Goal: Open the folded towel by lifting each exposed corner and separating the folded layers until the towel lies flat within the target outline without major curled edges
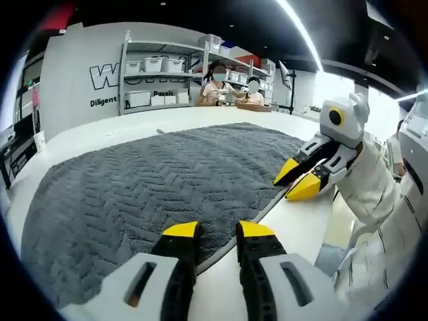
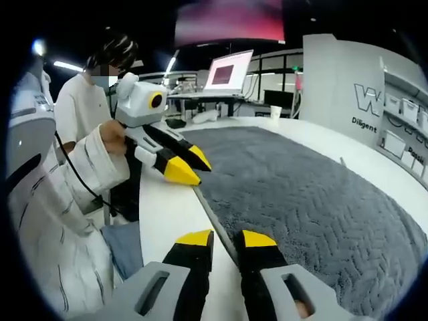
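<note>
A grey towel (image 1: 160, 180) with a herringbone weave lies spread flat on the white table (image 1: 301, 224). A thin dark line runs along its near edge. My left gripper (image 1: 219, 231) hovers open over that edge, with nothing between its yellow tips. My right gripper (image 1: 299, 179) comes in from the right, slightly open and empty, its tips at the towel's edge. In the right gripper view the towel (image 2: 307, 187) stretches away to the right. There my right gripper (image 2: 226, 239) stands open above the towel's border, and my left gripper (image 2: 186, 164) points at the same border further along.
Metal shelves (image 1: 157, 73) with white bins stand against the far wall, and two people (image 1: 231, 87) sit at a table behind the towel. A laptop (image 2: 227, 73) and a cup (image 2: 276, 112) sit at the table's other end. A person (image 2: 87, 100) stands near there.
</note>
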Tool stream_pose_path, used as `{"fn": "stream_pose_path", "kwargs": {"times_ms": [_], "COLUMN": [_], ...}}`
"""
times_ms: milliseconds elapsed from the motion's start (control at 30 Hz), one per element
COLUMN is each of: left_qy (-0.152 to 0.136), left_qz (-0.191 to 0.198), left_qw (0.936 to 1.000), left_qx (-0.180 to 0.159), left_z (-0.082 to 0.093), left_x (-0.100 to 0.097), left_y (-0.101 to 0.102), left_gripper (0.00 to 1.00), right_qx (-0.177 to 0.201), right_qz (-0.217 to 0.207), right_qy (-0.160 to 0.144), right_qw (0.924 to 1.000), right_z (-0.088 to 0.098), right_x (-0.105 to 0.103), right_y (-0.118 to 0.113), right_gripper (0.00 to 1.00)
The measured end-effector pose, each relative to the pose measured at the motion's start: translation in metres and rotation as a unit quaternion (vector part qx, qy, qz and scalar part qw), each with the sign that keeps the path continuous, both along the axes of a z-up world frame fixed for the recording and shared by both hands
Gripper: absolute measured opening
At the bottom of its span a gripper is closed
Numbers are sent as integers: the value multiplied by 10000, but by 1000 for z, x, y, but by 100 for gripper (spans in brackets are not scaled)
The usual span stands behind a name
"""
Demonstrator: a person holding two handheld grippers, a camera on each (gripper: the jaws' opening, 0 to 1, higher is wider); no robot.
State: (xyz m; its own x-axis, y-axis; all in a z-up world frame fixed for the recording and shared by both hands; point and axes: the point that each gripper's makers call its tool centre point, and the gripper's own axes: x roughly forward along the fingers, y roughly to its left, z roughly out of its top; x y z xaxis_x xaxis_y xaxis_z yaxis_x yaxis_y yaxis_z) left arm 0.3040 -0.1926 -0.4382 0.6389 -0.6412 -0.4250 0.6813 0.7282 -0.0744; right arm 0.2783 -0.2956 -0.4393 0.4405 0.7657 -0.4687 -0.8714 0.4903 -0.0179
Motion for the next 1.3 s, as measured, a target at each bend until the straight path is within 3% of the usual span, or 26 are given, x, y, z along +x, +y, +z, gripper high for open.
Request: {"fn": "stream_pose_path", "kwargs": {"times_ms": [167,267,333,500,667,767,1000,1300], "left_qy": [8,12,16,34,43,32,7,-8], "left_qz": [-3,-8,-8,3,33,33,4,-33], "left_qw": [10000,10000,10000,10000,10000,10000,9999,9999], "left_qx": [7,10,-3,-15,-33,-5,127,147], "left_z": [0,0,0,1,1,1,1,1], "left_x": [0,0,0,1,2,1,0,0], "left_y": [0,0,0,1,1,0,-1,-2], "left_gripper": [22,22,22,21,21,22,23,24], "right_qx": [-11,-79,-173,-495,-488,-852,-867,-1095], "right_qz": [-469,-1047,-1500,-2245,-2620,-2751,-2952,-3448], "right_qy": [-318,-564,-796,-1252,-1489,-1566,-1398,-898], "right_qw": [9984,9929,9853,9651,9523,9447,9412,9279], "right_z": [18,34,49,81,107,117,116,75], "right_x": [20,46,68,99,123,137,178,234], "right_y": [-30,-67,-101,-165,-205,-230,-266,-317], "right_gripper": [17,16,15,13,11,13,11,10]}}
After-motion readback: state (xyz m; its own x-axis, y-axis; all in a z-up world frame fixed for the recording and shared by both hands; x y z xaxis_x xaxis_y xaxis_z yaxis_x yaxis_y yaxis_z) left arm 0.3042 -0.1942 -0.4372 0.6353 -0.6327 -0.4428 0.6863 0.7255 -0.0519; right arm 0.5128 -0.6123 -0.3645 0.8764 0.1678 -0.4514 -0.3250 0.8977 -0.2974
